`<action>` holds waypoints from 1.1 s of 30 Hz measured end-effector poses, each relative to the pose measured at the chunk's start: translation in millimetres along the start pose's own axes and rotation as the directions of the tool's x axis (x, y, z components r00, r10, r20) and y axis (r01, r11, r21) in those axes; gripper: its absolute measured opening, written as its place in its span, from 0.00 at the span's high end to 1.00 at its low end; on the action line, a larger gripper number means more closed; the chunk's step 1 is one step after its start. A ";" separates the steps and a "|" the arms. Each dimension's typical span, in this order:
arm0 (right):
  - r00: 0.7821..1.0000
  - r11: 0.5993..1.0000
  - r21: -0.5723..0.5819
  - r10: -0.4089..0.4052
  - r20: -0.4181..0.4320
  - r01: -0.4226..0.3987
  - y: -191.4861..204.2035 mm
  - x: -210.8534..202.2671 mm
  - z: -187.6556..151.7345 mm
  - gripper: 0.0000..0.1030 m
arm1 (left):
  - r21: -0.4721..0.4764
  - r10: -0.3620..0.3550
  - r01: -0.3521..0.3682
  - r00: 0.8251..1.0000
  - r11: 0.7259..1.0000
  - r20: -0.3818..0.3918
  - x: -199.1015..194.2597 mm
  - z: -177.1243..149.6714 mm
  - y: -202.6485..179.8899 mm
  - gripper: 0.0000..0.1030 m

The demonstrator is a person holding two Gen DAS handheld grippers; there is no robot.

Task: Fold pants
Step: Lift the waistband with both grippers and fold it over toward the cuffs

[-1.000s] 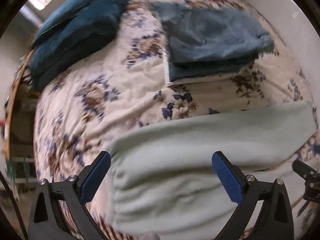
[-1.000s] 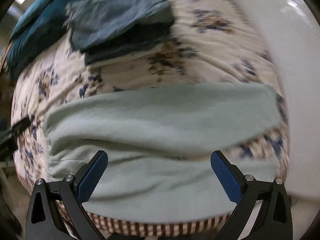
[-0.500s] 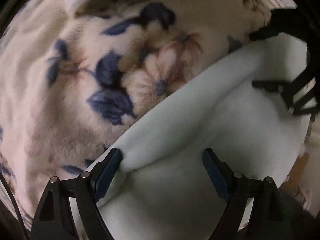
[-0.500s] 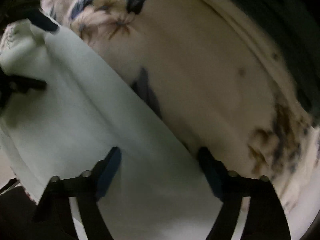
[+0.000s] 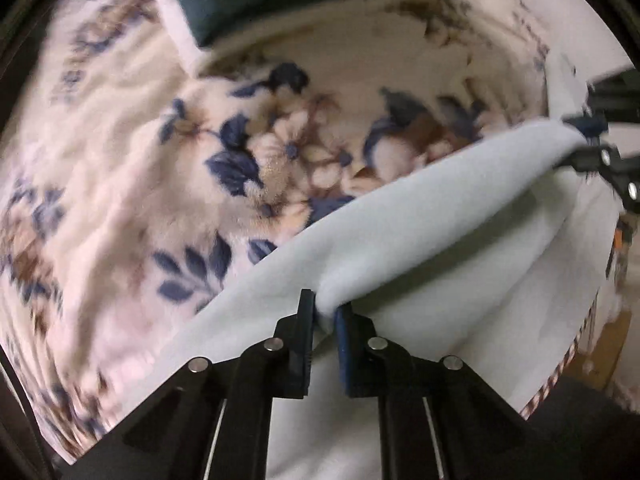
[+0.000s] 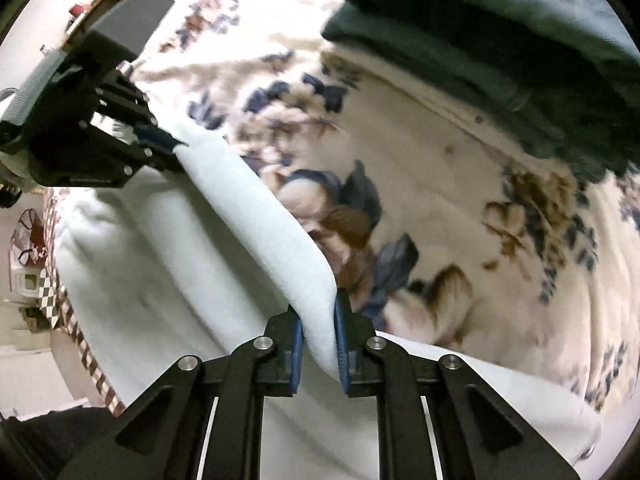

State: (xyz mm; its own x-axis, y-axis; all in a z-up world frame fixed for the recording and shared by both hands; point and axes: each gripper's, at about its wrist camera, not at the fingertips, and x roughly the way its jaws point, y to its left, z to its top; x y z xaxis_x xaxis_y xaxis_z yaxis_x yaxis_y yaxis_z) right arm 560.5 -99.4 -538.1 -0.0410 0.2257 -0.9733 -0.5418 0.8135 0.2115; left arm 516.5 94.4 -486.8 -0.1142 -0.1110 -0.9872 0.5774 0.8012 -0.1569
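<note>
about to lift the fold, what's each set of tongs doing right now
left tongs: just closed, pinching the far edge of the pale green pants
right tongs: just closed, pinching that same edge

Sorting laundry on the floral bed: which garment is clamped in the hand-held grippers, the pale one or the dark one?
The pale mint fleece pants: both hand-held grippers pinch its raised fold. The dark teal folded garment lies untouched beyond.

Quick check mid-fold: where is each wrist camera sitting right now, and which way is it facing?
Left wrist: on the left gripper, facing down at the pale pants pinched in its jaws; right gripper at right edge.
Right wrist: on the right gripper, facing down, clamped on the same fold; left gripper at upper left.
Shared: pants, floral blanket, dark folded clothes.
</note>
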 end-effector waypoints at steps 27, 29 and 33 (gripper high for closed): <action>0.977 0.849 0.522 0.175 -0.120 -0.088 107.0 39.9 -198.9 0.39 | -0.653 -0.082 0.087 0.996 0.752 0.038 19.4 -166.5 -111.1 0.84; 0.971 0.842 0.525 0.213 -0.108 -0.126 110.6 28.6 -195.5 0.10 | -0.669 -0.052 0.068 0.998 0.740 0.044 5.4 -171.2 -116.6 0.80; 0.973 0.844 0.526 0.197 -0.120 -0.106 118.0 9.4 -193.0 0.08 | -0.725 -0.025 0.063 0.998 0.685 0.063 -13.2 -184.9 -120.9 0.38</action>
State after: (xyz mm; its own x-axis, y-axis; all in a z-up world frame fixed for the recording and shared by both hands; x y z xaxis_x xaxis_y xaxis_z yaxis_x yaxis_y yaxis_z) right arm 334.2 -104.8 -539.4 -0.2480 0.3157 -0.9159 -0.0110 0.9444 0.3285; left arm 298.7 107.7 -449.8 -0.0776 -0.1676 -0.9828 -0.1977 0.9688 -0.1496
